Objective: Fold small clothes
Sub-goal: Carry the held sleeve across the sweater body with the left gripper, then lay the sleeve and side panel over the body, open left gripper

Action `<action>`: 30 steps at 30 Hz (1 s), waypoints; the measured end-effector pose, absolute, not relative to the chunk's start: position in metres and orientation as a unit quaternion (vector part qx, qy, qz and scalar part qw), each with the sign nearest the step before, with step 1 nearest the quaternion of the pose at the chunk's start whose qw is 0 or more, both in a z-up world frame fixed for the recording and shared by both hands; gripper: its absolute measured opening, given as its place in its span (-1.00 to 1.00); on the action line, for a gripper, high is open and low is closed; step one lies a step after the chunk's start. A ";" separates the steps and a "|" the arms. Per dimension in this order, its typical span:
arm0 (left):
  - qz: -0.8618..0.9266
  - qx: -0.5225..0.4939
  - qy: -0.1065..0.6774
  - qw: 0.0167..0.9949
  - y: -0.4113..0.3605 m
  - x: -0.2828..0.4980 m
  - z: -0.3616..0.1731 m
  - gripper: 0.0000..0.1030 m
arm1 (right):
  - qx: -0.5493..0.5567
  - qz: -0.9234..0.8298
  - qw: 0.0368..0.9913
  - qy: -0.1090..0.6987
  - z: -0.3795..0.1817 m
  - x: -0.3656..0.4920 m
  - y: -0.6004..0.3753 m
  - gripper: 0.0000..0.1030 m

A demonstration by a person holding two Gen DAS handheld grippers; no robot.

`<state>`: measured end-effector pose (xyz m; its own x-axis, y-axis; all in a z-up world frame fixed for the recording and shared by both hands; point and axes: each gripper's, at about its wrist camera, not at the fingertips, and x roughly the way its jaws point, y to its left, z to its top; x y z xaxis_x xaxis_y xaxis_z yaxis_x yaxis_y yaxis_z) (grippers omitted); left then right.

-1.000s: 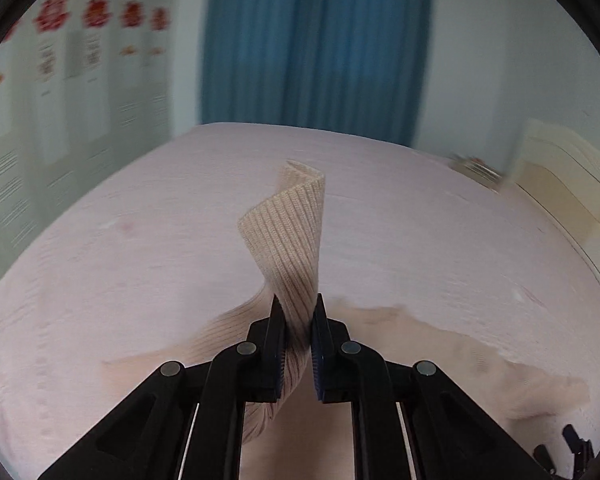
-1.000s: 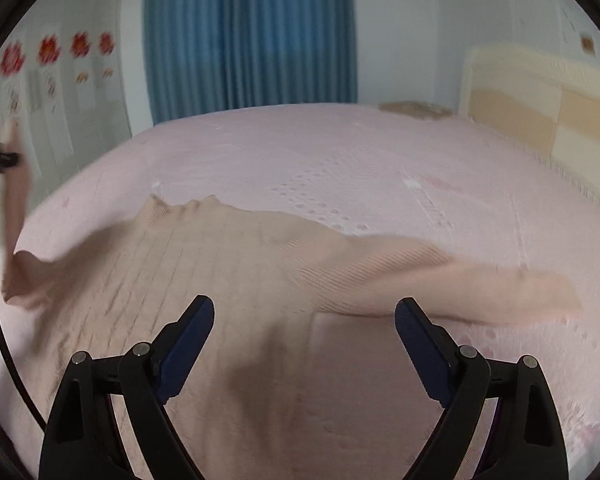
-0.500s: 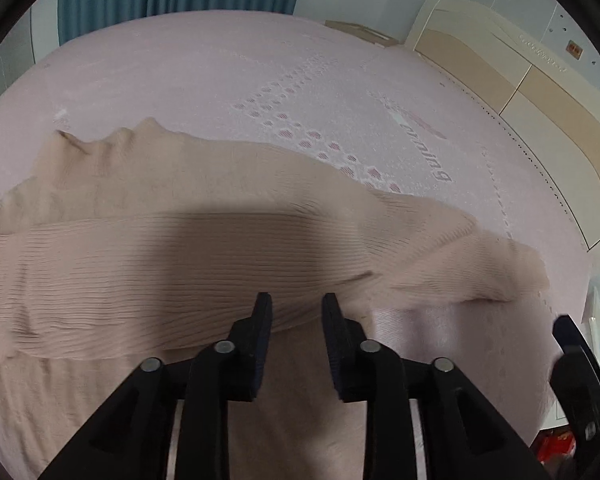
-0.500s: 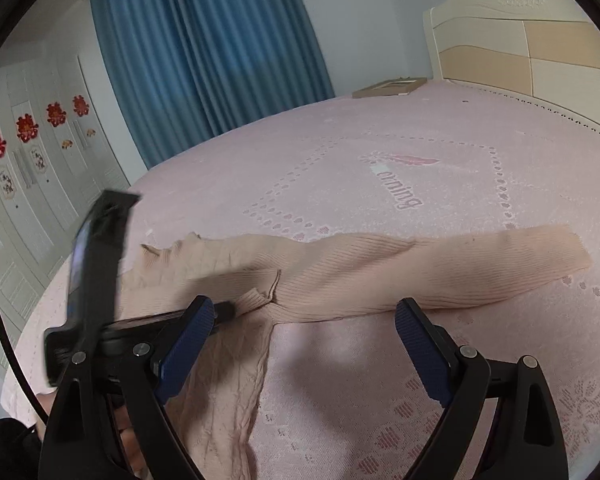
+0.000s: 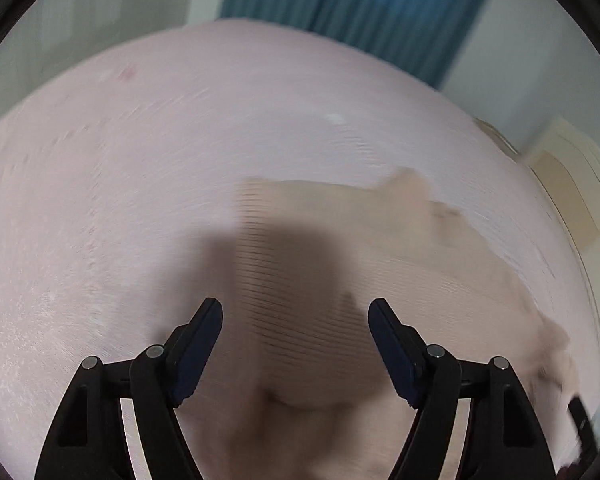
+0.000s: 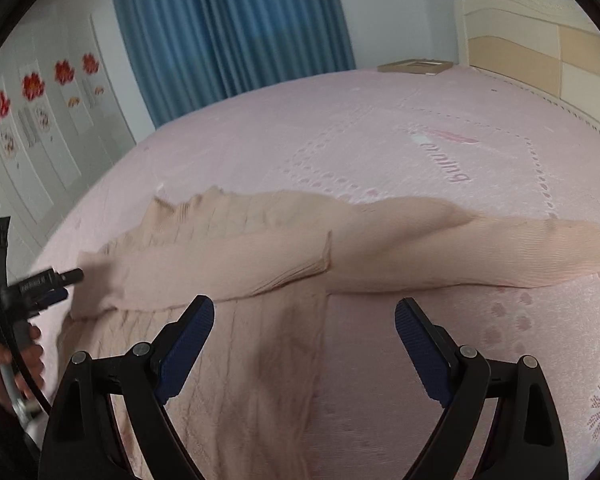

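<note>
Far left in the right wrist view, wardrobe doors (image 6: 40, 120) carry red flower stickers, and below them a hand (image 6: 14, 360) grips the handle of the left gripper (image 6: 74, 276), seen side-on at the sweater's left edge; from this angle its fingers cannot be told apart. Its own camera settles that: the left gripper (image 5: 296, 320) has its fingers spread wide with nothing between them, hovering over the ribbed knit (the picture is badly motion-blurred), its shadow lying dark on the fabric.

The sweater (image 6: 236, 240) lies flat on the pink bedspread (image 6: 300, 120), collar toward the far side. One sleeve (image 6: 220, 264) is folded across the chest, its cuff ending near the middle of the body. The other sleeve (image 6: 520, 248) stretches straight out to the right, flat on the bedspread, cuff well clear of the body.

The right gripper (image 6: 304, 324) hangs above the lower body of the sweater, fingers spread apart and holding nothing, the left finger (image 6: 188, 336) over the knit and the right one over bare bedspread.

Behind, a blue curtain (image 6: 236, 28) hangs at centre; to the right a flat box (image 6: 416, 66) rests on the far edge of the bed, beside a cream headboard (image 6: 532, 48).
</note>
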<state>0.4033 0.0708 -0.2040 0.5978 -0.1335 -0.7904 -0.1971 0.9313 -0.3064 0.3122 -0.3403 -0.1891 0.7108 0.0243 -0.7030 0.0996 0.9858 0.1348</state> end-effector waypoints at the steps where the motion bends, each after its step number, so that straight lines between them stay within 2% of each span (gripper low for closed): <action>1: 0.010 -0.196 0.449 0.871 0.078 0.409 -0.209 0.35 | 0.072 -0.021 0.921 0.382 -0.191 0.314 -0.336 0.76; 3: -0.029 -0.223 0.458 0.860 0.082 0.422 -0.220 0.26 | 0.055 -0.022 0.920 0.388 -0.195 0.318 -0.325 0.76; 5: -0.035 -0.224 0.449 0.864 0.076 0.428 -0.224 -0.17 | 0.062 -0.007 0.916 0.397 -0.199 0.322 -0.319 0.76; 6: -0.027 -0.211 0.437 0.874 0.071 0.428 -0.223 -0.30 | 0.069 0.001 0.914 0.399 -0.201 0.323 -0.317 0.76; 7: -0.024 -0.199 0.432 0.880 0.065 0.429 -0.223 -0.66 | 0.075 0.004 0.913 0.401 -0.202 0.324 -0.316 0.76; 9: -0.016 -0.185 0.421 0.888 0.064 0.428 -0.218 -0.69 | 0.077 0.002 0.911 0.405 -0.206 0.327 -0.313 0.76; 13: 0.004 -0.113 0.404 0.908 0.061 0.420 -0.206 -0.70 | 0.053 -0.008 0.906 0.420 -0.217 0.335 -0.305 0.76; 17: 0.028 -0.062 0.414 0.908 0.047 0.429 -0.209 -0.49 | 0.043 -0.011 0.894 0.446 -0.230 0.343 -0.302 0.76; 19: 0.039 -0.053 0.399 0.914 0.048 0.421 -0.199 -0.48 | 0.046 -0.014 0.890 0.453 -0.233 0.346 -0.304 0.76; 21: 0.033 -0.051 0.368 0.928 0.047 0.410 -0.189 -0.34 | 0.055 -0.017 0.886 0.460 -0.235 0.347 -0.307 0.76; 23: 0.005 -0.071 0.353 0.933 0.046 0.405 -0.183 -0.11 | 0.064 -0.020 0.881 0.468 -0.239 0.349 -0.309 0.76; 25: -0.016 -0.078 0.346 0.935 0.043 0.404 -0.181 -0.10 | 0.068 -0.020 0.879 0.472 -0.240 0.349 -0.310 0.76; 28: -0.049 -0.067 0.353 0.932 0.029 0.409 -0.188 0.13 | 0.062 -0.017 0.879 0.471 -0.240 0.348 -0.307 0.75; 30: -0.048 -0.048 0.365 0.928 0.021 0.412 -0.197 0.13 | 0.061 -0.016 0.880 0.471 -0.239 0.347 -0.307 0.66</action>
<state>0.4123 0.0206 -0.1971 0.7283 -0.1246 -0.6739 0.0543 0.9907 -0.1245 0.3473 -0.3071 -0.2385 0.5560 0.0296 -0.8306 0.0848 0.9921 0.0921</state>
